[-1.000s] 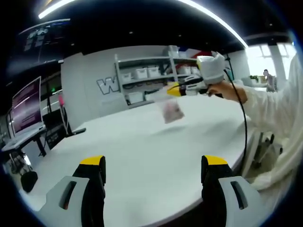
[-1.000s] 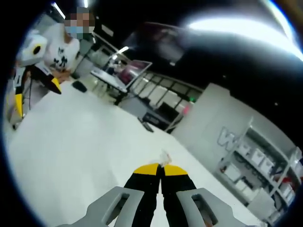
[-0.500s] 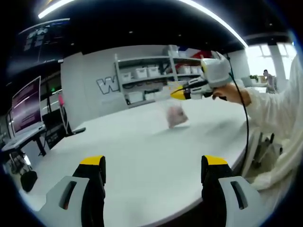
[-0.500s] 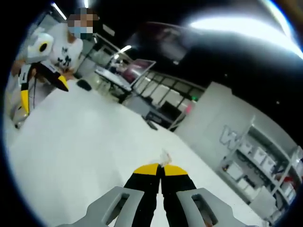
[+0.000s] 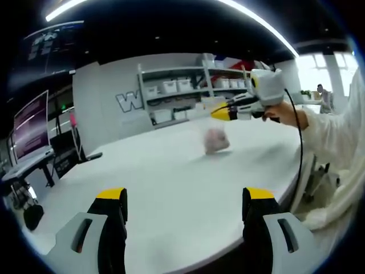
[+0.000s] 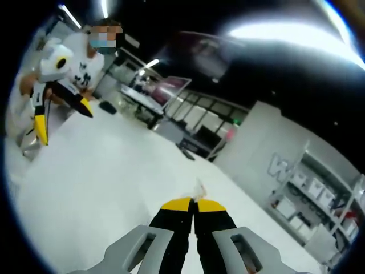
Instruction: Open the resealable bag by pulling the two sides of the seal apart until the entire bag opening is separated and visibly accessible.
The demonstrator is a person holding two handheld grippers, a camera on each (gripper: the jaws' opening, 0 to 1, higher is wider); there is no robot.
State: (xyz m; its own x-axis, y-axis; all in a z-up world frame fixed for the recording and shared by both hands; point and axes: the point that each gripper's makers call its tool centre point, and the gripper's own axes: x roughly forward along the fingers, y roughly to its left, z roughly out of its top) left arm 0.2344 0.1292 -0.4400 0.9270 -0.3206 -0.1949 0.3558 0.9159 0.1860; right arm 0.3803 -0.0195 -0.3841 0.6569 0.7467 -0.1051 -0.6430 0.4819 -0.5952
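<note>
the resealable bag (image 5: 216,140) hung blurred above the white table (image 5: 171,188), pinched at its top edge by the right gripper (image 5: 218,113), whose jaws were clenched on it. the left gripper (image 5: 183,200) stood apart, jaws spread wide, grasping nothing.

White desk (image 5: 171,177) runs wide across the room; behind it a grey wall (image 5: 108,108) with large white lettering; shelving unit (image 5: 177,94) with white bins right of the lettering; monitor (image 5: 31,128) on a side table left of the wall; ceiling dark, strip lights (image 5: 256,23) overhead; bright window (image 5: 322,74) right of the shelving.
</note>
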